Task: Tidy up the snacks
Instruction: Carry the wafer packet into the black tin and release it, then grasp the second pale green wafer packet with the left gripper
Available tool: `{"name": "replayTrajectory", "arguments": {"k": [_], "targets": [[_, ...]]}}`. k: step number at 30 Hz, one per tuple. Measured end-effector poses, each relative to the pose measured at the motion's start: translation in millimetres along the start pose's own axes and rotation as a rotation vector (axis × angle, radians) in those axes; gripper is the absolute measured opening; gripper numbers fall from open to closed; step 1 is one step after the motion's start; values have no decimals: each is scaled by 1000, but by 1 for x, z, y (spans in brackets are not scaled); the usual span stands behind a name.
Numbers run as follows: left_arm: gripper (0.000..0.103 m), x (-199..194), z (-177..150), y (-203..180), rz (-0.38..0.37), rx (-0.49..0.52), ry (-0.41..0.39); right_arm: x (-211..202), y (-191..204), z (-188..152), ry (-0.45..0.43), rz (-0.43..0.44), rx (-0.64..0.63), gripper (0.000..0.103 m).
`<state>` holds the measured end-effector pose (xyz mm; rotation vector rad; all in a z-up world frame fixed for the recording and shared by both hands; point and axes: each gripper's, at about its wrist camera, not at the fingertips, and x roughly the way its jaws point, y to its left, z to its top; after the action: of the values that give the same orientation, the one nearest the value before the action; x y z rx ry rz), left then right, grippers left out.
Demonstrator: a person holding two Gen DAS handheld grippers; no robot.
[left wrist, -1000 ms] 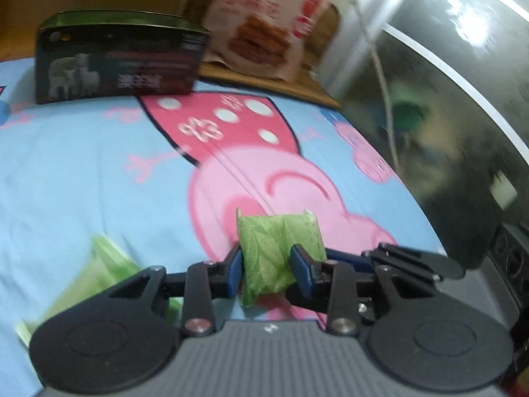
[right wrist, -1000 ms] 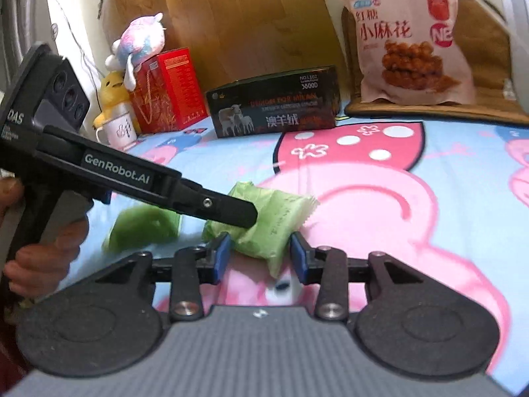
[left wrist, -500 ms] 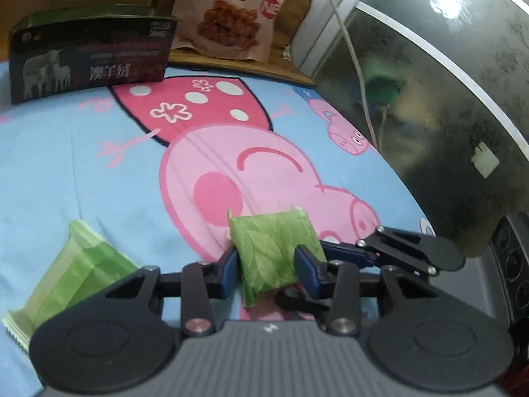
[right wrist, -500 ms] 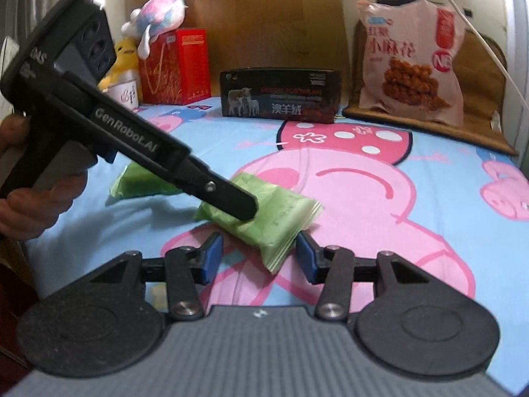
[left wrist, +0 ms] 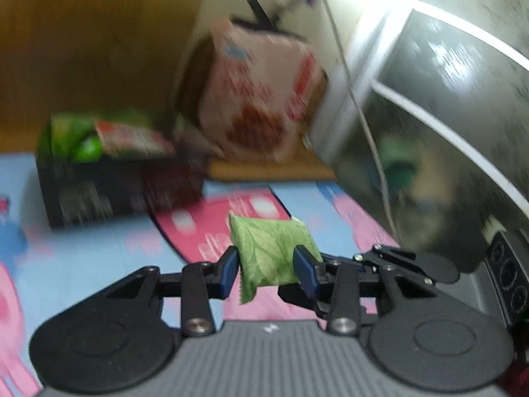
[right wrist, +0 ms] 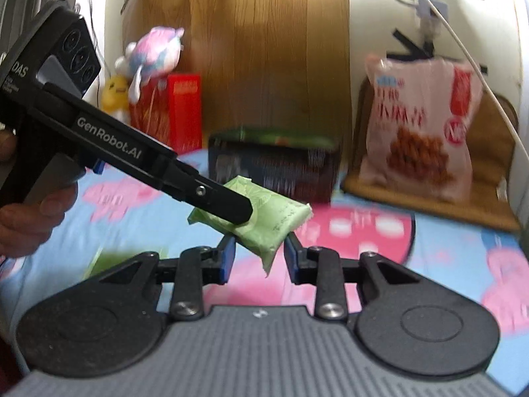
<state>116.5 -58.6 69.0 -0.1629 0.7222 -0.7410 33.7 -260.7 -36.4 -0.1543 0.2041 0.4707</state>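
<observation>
A green leaf-print snack packet (left wrist: 272, 253) is held up off the cartoon bedsheet, pinched by both grippers. My left gripper (left wrist: 266, 271) is shut on its near end. My right gripper (right wrist: 259, 254) is shut on its other corner; the packet shows there too (right wrist: 264, 221), with the left gripper's finger (right wrist: 228, 203) lying across it. A dark open box (left wrist: 115, 185) stands at the back with green and red packets inside; it also shows in the right wrist view (right wrist: 274, 170). Another green packet (right wrist: 109, 259) lies on the sheet, blurred.
A big pink snack bag (right wrist: 420, 132) leans against the wall on a brown cushion (right wrist: 429, 203). A red box (right wrist: 180, 112) and plush toys (right wrist: 148, 56) stand at the back left. A glossy dark cabinet (left wrist: 446, 132) rises at the right.
Both grippers have lifted the green packet off the sheet and carried it toward the dark box at the back. The second green packet stayed behind on the sheet.
</observation>
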Motion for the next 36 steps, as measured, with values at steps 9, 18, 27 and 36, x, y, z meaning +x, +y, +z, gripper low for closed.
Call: {"name": "replayTrajectory", "arguments": {"k": [9,18,27,36], "targets": [[43,46,77,51,146,-48,-117,104,-41,58,-40,-18,9,35],[46,35,67,65,170,-71,-165,124,-58,53,-76,-164,87,45],[49,-49,-33,68,105,-114,-52,57,-28,7,62,143,251,57],[49,-117,-116,77,-34,-357,15,23,44,-32,218,414,164,57]]}}
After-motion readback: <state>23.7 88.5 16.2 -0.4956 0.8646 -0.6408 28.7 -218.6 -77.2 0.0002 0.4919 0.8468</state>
